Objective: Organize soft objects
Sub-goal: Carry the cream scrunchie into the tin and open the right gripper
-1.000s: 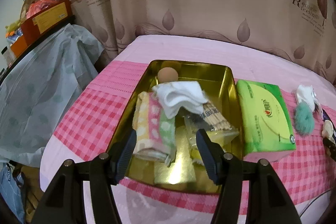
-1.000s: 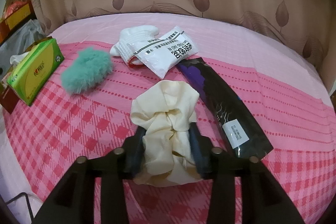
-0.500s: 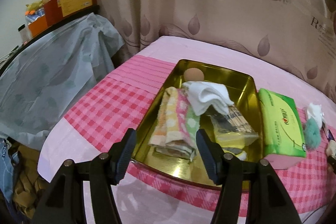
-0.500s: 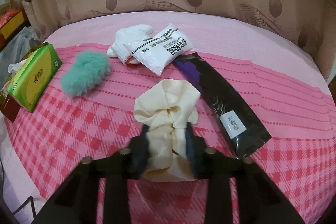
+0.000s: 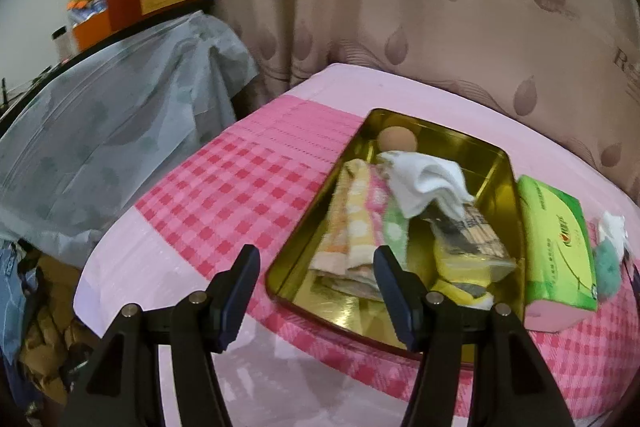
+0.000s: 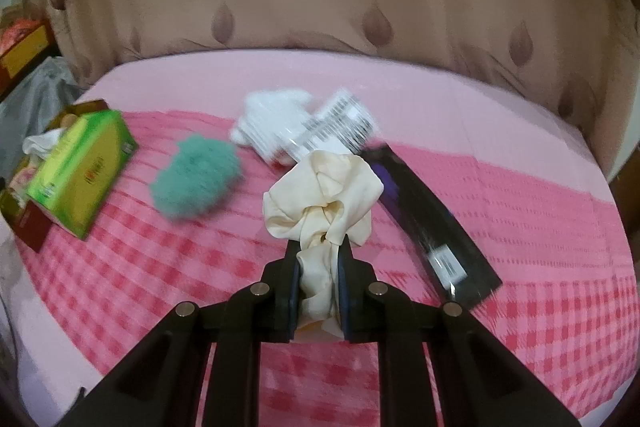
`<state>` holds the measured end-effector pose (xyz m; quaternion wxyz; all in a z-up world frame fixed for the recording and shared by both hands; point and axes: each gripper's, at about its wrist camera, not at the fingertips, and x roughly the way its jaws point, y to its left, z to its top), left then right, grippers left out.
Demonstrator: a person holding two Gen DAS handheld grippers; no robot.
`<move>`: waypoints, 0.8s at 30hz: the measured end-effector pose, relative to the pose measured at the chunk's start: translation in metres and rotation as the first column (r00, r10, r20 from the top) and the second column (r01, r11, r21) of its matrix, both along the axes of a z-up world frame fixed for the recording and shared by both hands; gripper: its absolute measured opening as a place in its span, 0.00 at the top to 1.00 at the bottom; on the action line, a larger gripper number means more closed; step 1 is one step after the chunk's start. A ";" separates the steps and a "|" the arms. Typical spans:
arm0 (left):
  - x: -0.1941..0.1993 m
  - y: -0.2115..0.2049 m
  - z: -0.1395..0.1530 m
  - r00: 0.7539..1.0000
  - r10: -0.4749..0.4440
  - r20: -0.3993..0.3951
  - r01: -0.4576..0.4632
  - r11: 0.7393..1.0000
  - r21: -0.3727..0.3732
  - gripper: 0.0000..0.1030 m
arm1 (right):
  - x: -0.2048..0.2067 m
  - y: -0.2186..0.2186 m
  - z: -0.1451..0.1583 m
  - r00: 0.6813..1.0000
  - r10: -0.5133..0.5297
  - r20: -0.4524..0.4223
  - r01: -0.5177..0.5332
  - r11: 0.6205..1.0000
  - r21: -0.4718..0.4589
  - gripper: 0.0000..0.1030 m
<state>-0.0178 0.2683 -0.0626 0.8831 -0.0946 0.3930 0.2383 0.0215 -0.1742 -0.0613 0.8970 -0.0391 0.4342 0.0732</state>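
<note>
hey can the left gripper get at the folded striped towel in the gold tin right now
Probably yes. The left gripper is open and empty, and the striped towel lies uncovered along the gold tin's near side just ahead of it; only the white cloth overlaps its far end.

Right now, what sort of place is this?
Probably a home bedroom: a bed-like surface under a pink checked cover, a leaf-print curtain close behind it, and a cloth-draped side shelf stacked with boxes.
</note>
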 end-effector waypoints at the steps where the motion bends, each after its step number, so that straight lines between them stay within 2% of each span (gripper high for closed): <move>1: -0.001 0.002 0.000 1.000 0.010 0.002 -0.010 1.000 -0.004 0.41 | 0.001 0.006 0.005 1.000 0.016 0.008 -0.016 1.000 0.008 0.86; 8: -0.010 0.010 0.005 0.998 0.056 0.025 -0.056 0.998 -0.018 0.41 | 0.002 0.069 0.031 0.989 0.143 0.043 -0.145 0.988 0.052 0.86; 13: -0.014 0.022 0.007 0.995 0.089 0.035 -0.088 0.995 -0.039 0.41 | 0.003 0.129 0.042 0.964 0.261 0.056 -0.265 0.961 0.078 0.86; 20: -0.015 0.034 0.000 0.991 0.133 0.011 -0.133 0.989 -0.062 0.41 | 0.006 0.216 0.051 0.908 0.414 0.066 -0.419 0.900 0.124 0.86; 24: -0.016 0.038 -0.001 0.989 0.150 0.011 -0.148 0.986 -0.070 0.41 | 0.004 0.264 0.051 0.866 0.495 0.068 -0.499 0.859 0.111 0.86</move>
